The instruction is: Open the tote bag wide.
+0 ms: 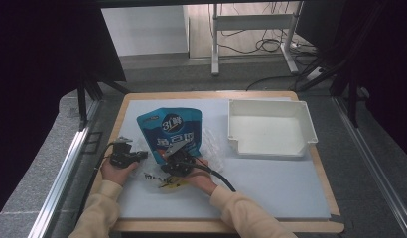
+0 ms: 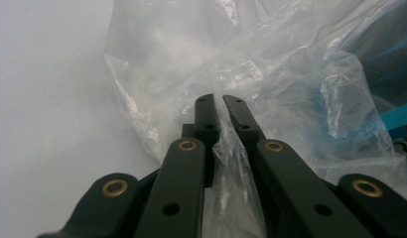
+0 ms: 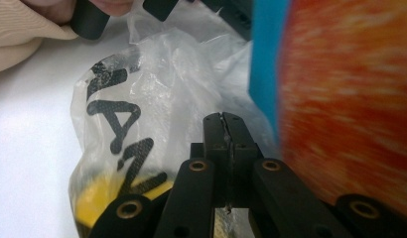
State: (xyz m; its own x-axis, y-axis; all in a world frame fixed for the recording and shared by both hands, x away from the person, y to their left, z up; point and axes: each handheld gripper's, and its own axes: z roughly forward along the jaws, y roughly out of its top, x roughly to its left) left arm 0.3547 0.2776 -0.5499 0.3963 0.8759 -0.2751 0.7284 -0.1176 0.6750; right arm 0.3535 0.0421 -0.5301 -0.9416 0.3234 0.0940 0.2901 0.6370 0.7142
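One clear plastic bag (image 1: 164, 173) with black lettering, one blue snack pouch (image 1: 169, 131), one white tray (image 1: 271, 128). Bag lies at near-left of surface (image 1: 271, 183), just before pouch. Left hand-held gripper (image 2: 220, 101) pinching bag film. Right hand-held gripper (image 3: 224, 119) clamped tight on bag film. Wood-edged surface, grey floor, cables behind.

Blurred, cut off, hidden

In the right gripper view the blue-edged pouch (image 3: 340, 109) is a blurred orange smear cut by the right edge; black lettering on the clear plastic bag (image 3: 142, 99) stays unreadable, crumpled.
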